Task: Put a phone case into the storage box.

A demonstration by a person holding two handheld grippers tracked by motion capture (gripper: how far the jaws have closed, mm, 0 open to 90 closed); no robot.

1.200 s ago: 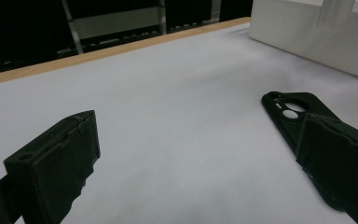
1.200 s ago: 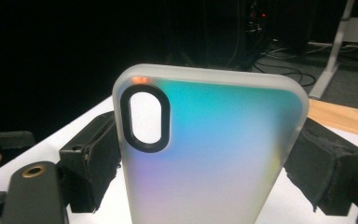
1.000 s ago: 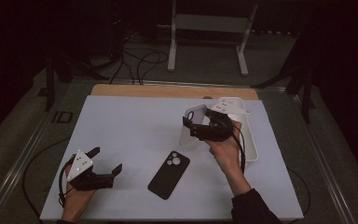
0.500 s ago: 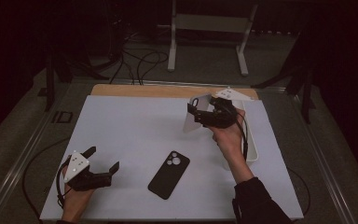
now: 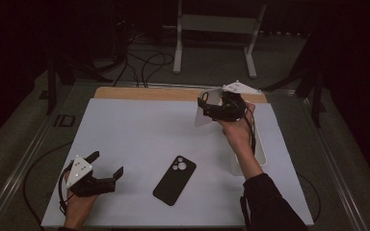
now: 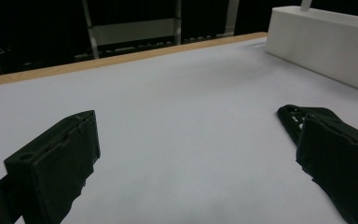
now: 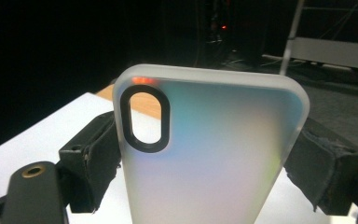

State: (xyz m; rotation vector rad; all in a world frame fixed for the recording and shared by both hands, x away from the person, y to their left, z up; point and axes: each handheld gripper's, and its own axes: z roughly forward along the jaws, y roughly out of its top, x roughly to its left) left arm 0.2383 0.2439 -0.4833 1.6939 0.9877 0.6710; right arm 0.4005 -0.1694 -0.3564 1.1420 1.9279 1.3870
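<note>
- Fingers of your right gripper (image 5: 207, 107) are clamped across the width of a frosted translucent phone case (image 5: 206, 108); in the right gripper view the case (image 7: 212, 149) stands upright between the two pads, its edges pressed against both, the dark-rimmed oval camera cutout at its upper left.
- In the high view you hold that case off the bench (image 5: 139, 130), right of centre in the upper half of the frame, near the wooden strip along the bench's far edge.
- Your right hand (image 5: 236, 132) and dark sleeve rise from the lower right of the frame to the gripper.
- Just behind your right forearm, a white box (image 5: 260, 154) lies on the bench; whether anything is inside it you cannot tell from here, the light being poor.
- Your left gripper (image 5: 107, 166) sits at the lower left of the high view, low over the bench, its fingers (image 6: 56, 163) well apart with only bare white surface between them.
- A black phone (image 5: 175, 179) lies flat, camera side up, at lower centre, between your two forearms and well apart from the case.
- In the left gripper view the white box (image 6: 321, 46) shows at the upper right.
</note>
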